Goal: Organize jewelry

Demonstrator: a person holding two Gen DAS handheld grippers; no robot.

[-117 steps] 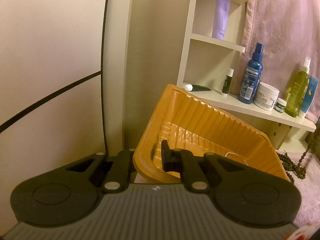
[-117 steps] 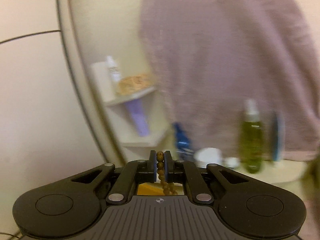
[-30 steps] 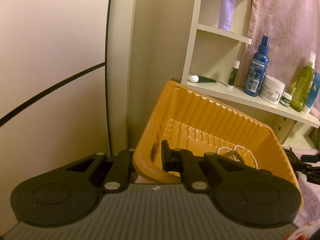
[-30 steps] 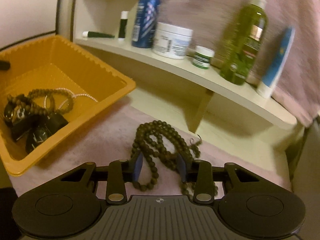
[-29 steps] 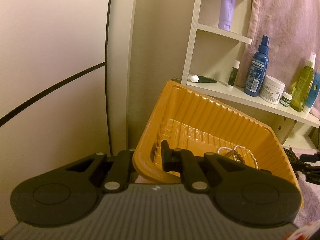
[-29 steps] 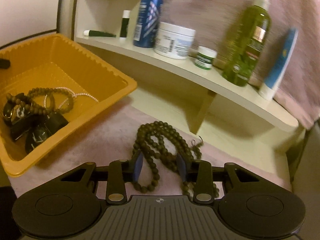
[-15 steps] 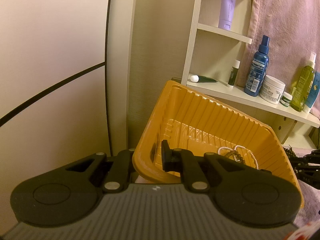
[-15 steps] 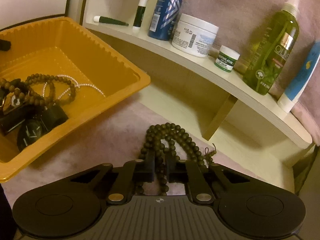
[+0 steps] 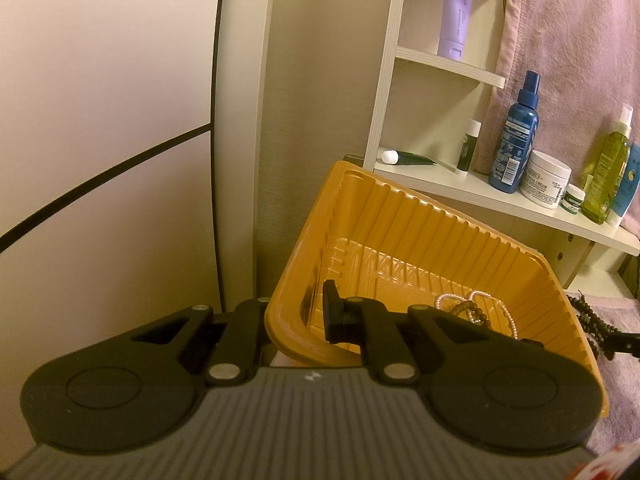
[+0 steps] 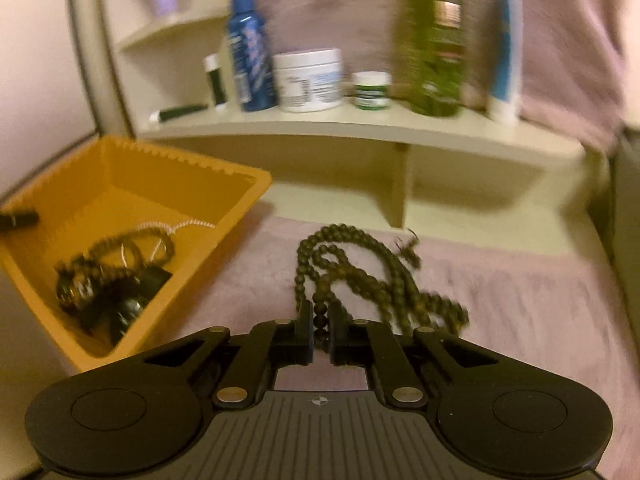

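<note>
Right gripper (image 10: pixel 320 326): jaws closed on one strand of the dark bead necklace (image 10: pixel 360 268); remainder heaped on the pink cloth (image 10: pixel 520 300), just beside the orange tray's right rim. Left gripper (image 9: pixel 316 312): jaws clamped on the near-left wall of the orange tray (image 9: pixel 400 216), tray held tilted. Already in tray: pearl strand (image 10: pixel 176 226), bead bracelets (image 10: pixel 132 244), dark watch-like pieces. Remaining, judged: necklace transfer into tray. Beyond: shelf (image 10: pixel 360 128) of toiletries.

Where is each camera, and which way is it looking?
Left wrist: rides the left gripper, looking along its fingers, clamped on the orange tray rim, toward the shelf.
Right wrist: rides the right gripper, looking down at the beads it pinches on the pink cloth.
Both show tray, shelf and beads.
</note>
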